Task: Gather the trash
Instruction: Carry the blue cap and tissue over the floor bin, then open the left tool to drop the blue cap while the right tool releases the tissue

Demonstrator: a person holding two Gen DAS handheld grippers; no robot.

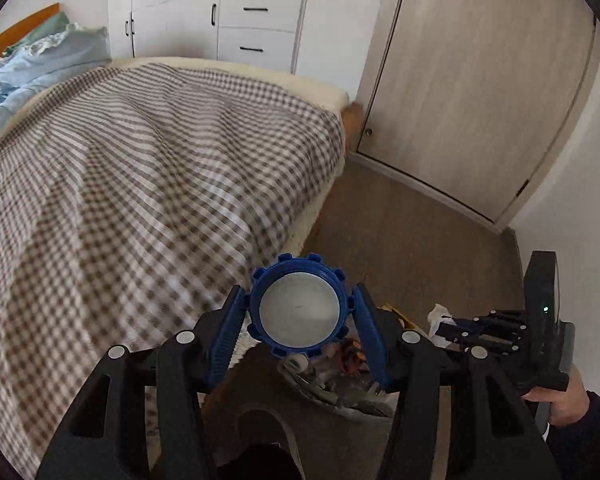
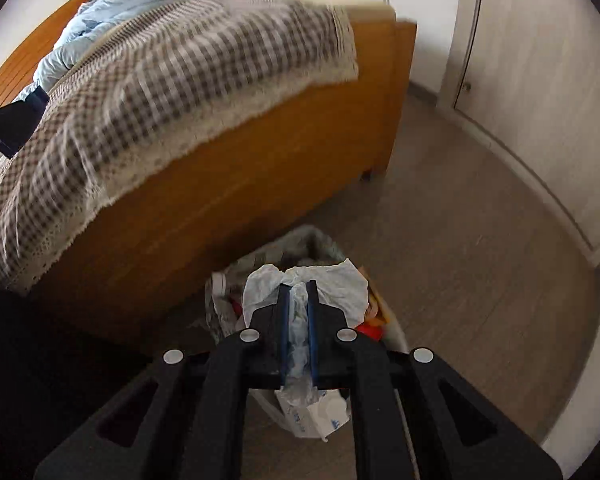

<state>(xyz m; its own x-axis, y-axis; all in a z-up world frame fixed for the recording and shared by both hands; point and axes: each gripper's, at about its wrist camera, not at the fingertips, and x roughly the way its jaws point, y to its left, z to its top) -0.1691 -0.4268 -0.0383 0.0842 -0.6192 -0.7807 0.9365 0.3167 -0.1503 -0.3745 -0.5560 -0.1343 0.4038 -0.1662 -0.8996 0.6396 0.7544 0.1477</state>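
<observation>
One blue lid (image 1: 299, 307), one tissue (image 2: 306, 286) (both gripped).

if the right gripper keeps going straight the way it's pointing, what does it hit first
Most likely the trash bin on the floor beside the bed. The right gripper, shut on a crumpled white tissue, points down at the bin's filled opening, so the rubbish on top would probably be met first. Depth is hard to judge.

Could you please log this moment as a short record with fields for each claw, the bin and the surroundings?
left claw: shut on a blue ridged lid
right claw: shut on a crumpled white tissue
trash bin: on the floor beside the bed, already holding trash, below both claws
bed: wooden frame, checked blanket
</observation>
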